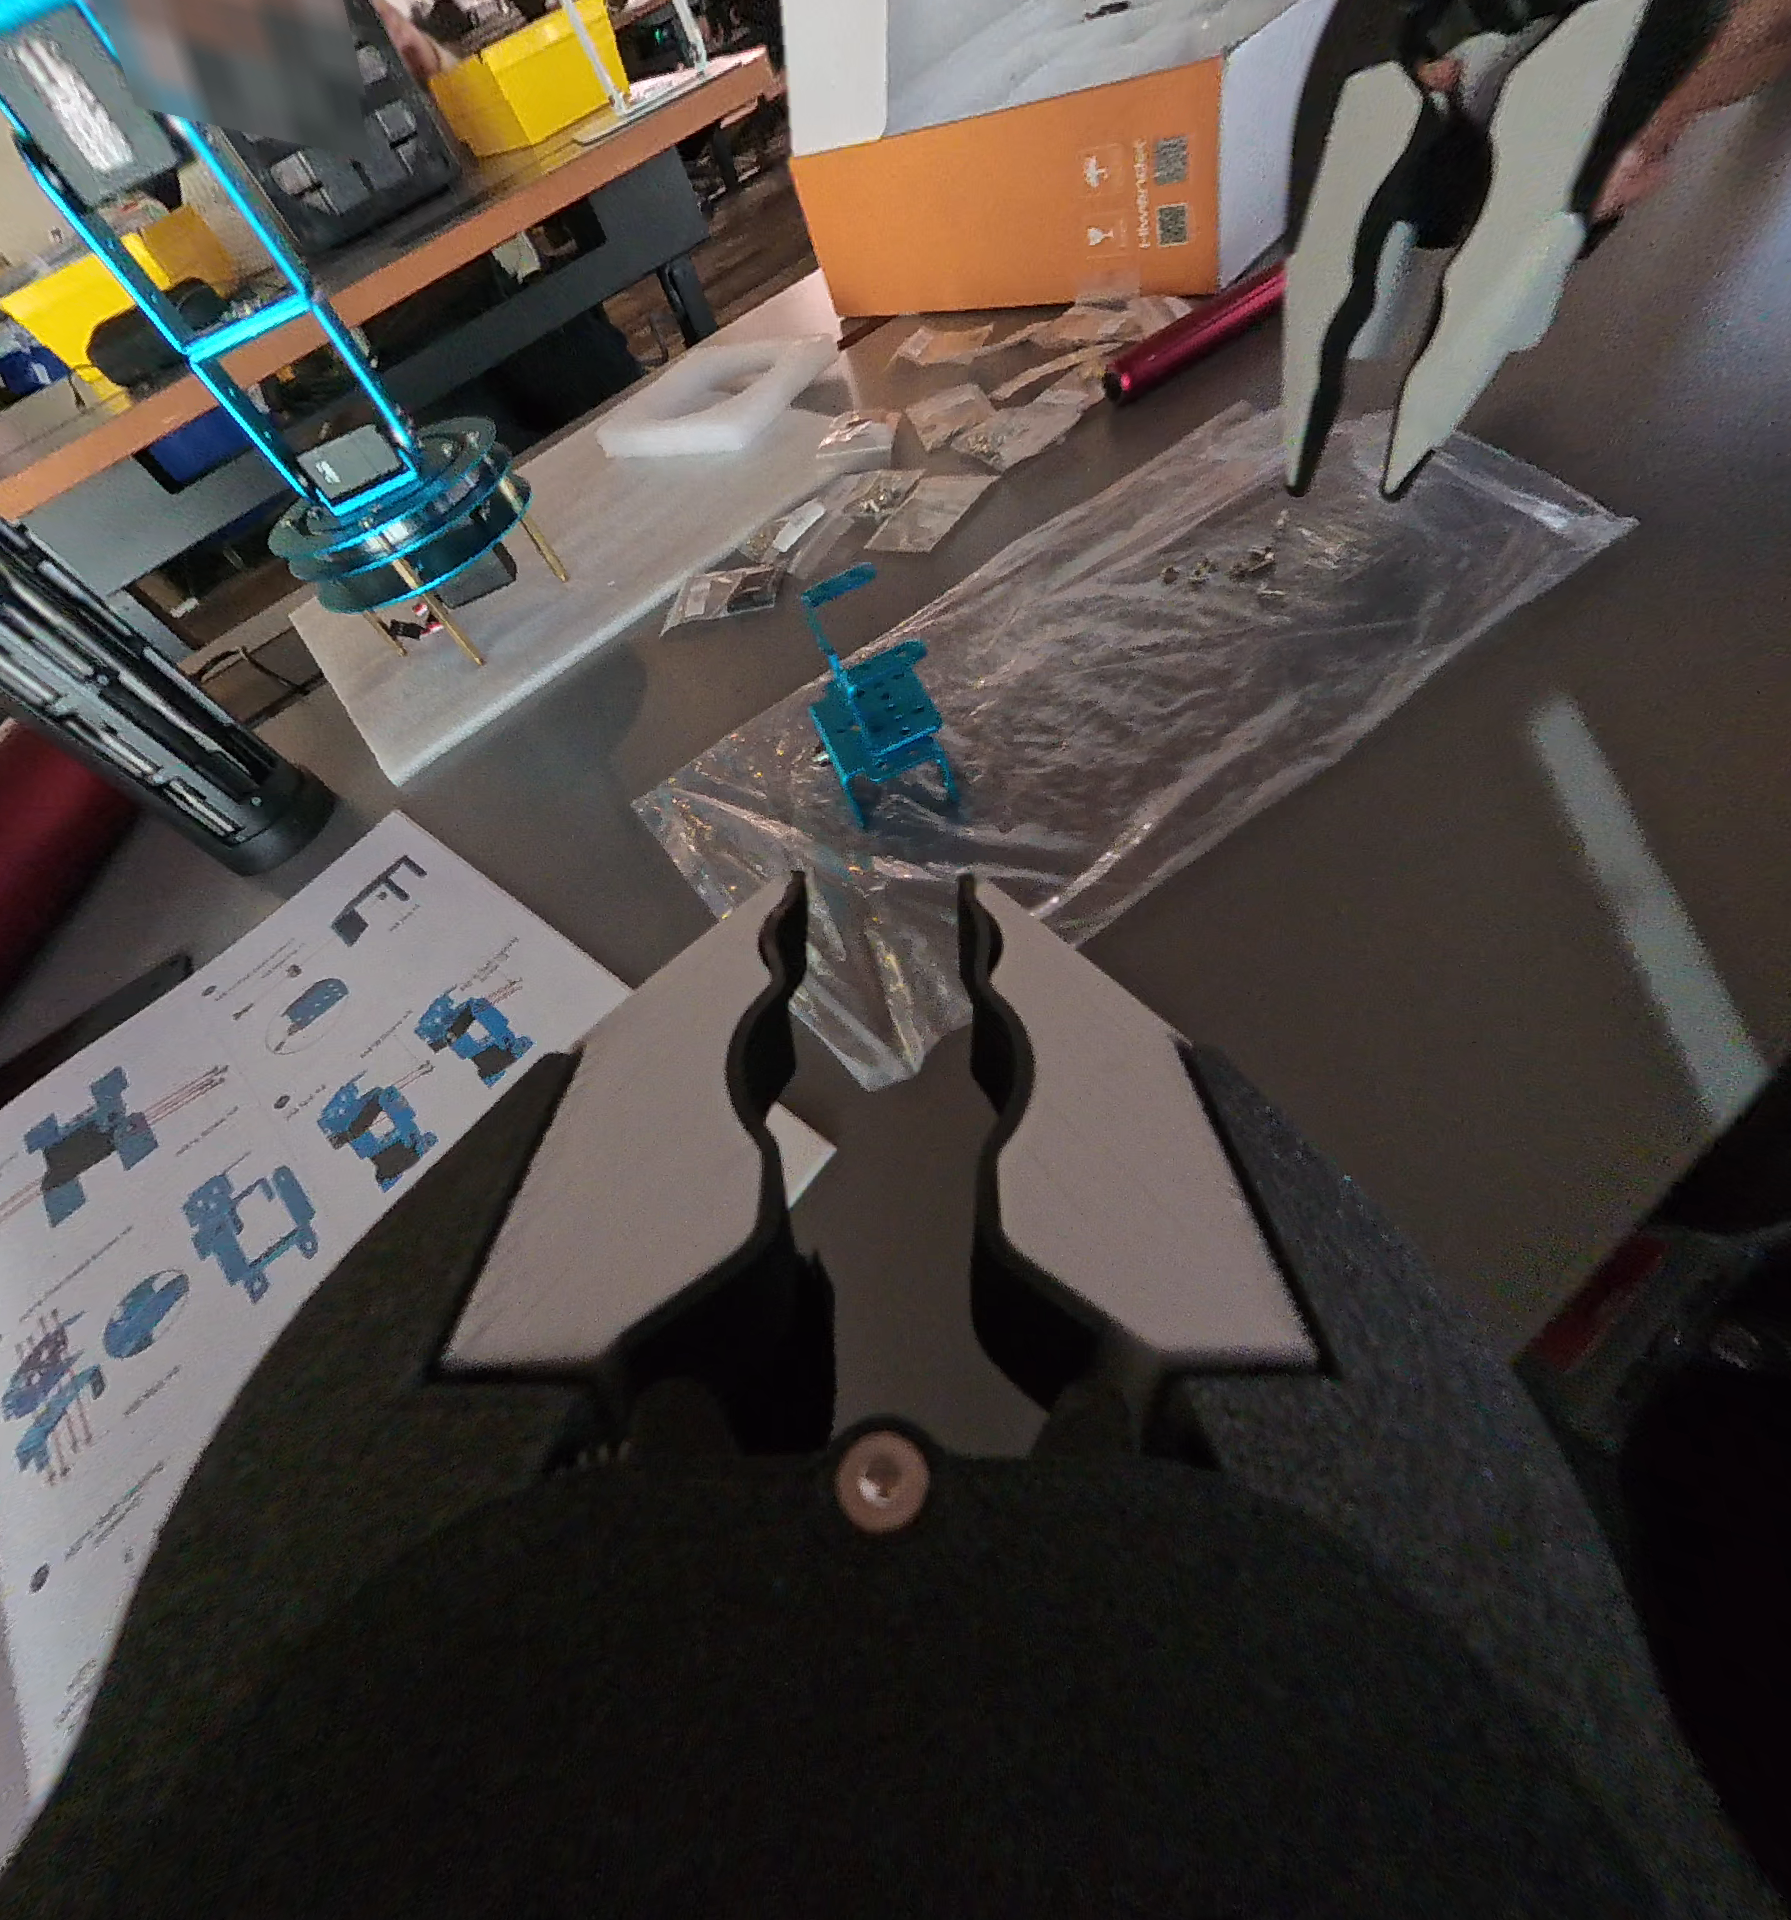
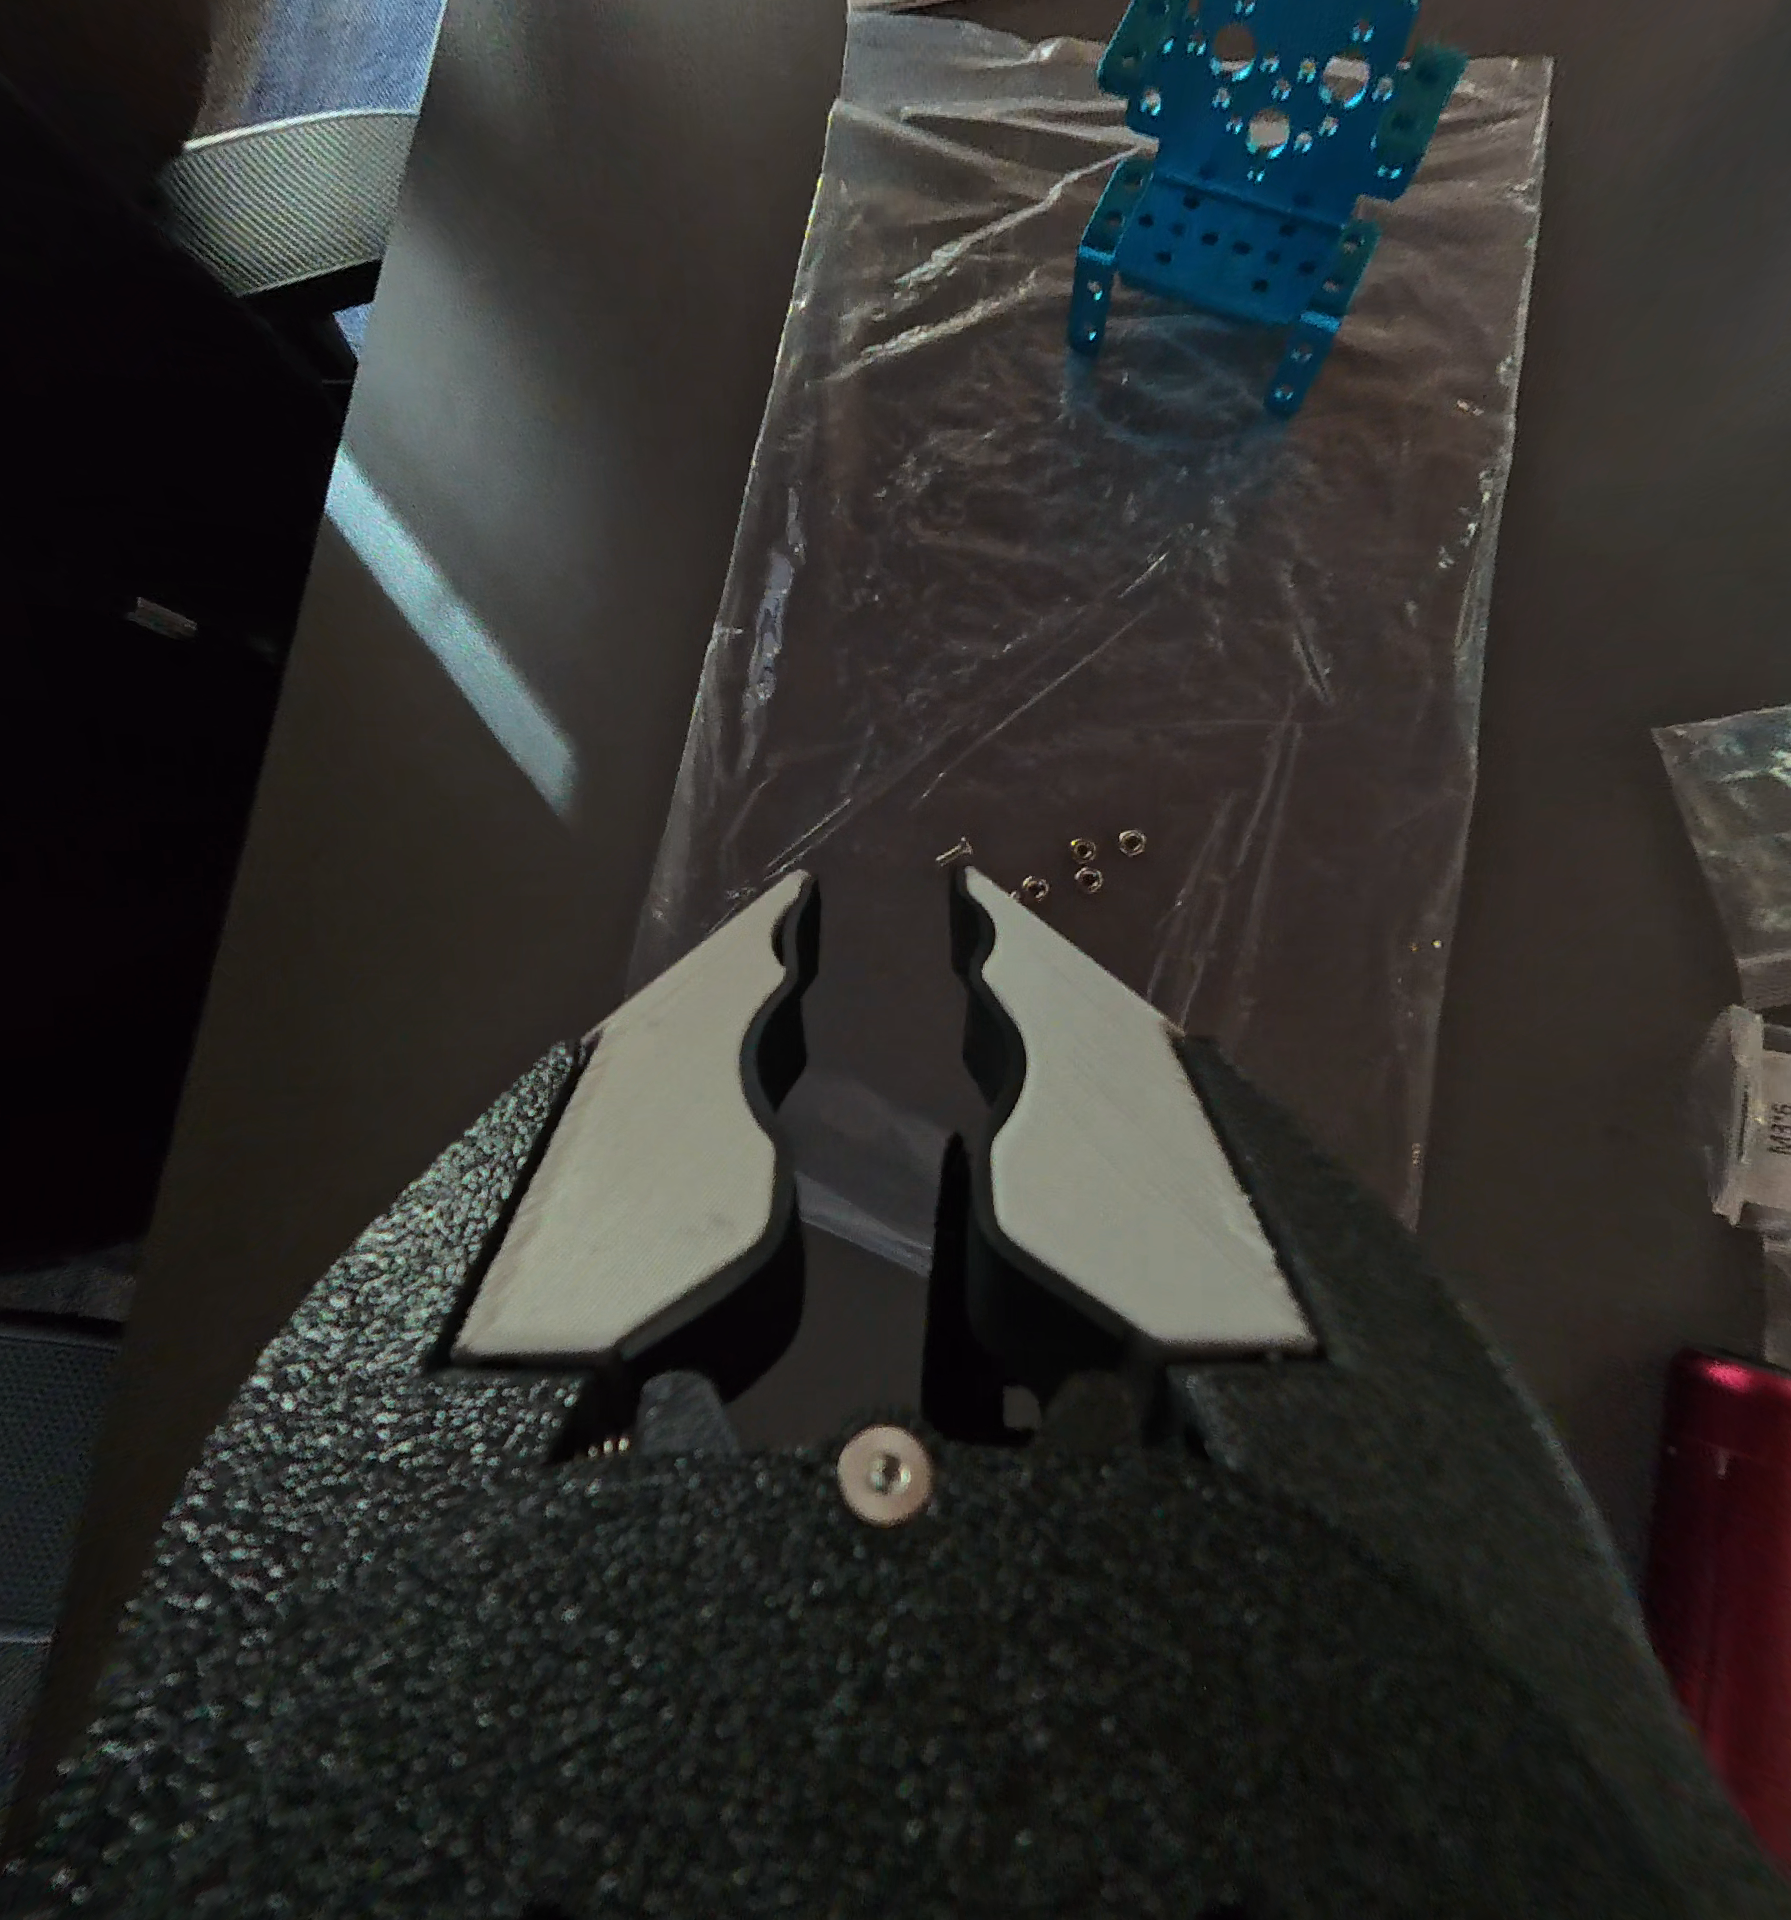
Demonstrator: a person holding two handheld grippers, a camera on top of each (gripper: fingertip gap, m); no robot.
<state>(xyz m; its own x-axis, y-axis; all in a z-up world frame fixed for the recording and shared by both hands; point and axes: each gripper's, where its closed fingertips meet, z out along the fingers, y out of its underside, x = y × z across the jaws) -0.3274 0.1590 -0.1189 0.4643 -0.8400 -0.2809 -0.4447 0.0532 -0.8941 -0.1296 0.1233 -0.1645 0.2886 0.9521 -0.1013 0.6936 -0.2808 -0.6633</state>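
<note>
**Both tongs parted, nothing gripped**

Left tongs [image 1: 880,894] hover over the plastic bag's [image 1: 1130,665] near end, blue bracket [image 1: 875,717] just beyond. Right tongs [image 2: 883,883] hover at the bag's other end, loose nuts [image 2: 1083,868] just beside, mid-desk [image 2: 579,416].

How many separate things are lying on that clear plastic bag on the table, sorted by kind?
Blue metal bracket: 1
Small round nuts: 4
Small screw: 1
Total: 6 on the clear plastic bag, as far as the right wrist view shows.
</note>
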